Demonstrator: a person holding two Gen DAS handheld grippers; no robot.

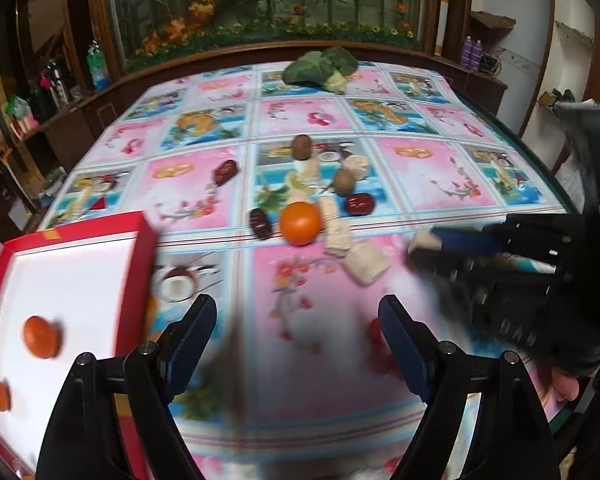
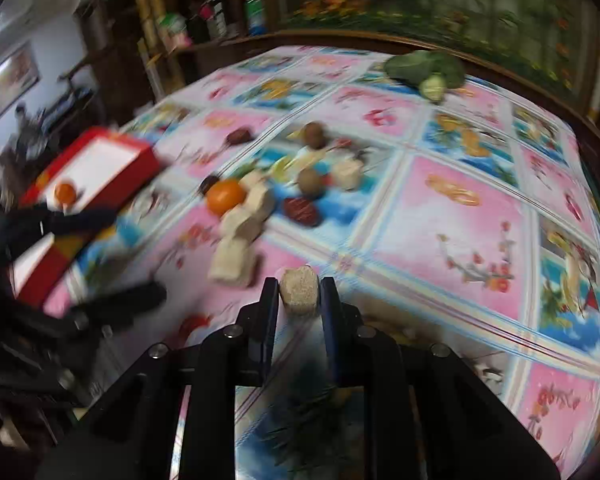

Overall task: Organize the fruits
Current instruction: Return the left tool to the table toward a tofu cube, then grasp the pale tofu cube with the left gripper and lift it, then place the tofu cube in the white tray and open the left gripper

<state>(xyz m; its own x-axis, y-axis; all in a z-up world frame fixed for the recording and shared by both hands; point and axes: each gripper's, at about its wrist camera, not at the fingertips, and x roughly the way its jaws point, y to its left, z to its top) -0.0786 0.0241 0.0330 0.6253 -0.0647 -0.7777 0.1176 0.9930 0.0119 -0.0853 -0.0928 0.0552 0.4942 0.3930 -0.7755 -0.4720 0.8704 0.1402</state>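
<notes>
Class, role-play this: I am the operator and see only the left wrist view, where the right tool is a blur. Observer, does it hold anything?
Observer: Yes. The right wrist view shows the right tool shut on a beige crumbly block.
Operator: Held deep or at the tips?
Observer: At the tips; its far end sticks out past the fingers.
Operator: Where is my left tool from there?
Observer: The left tool is open, by the near corner of the red box.

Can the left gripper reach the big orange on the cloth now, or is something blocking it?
Probably yes. The left gripper is open and empty, and the cloth between it and the orange looks bare.
</notes>
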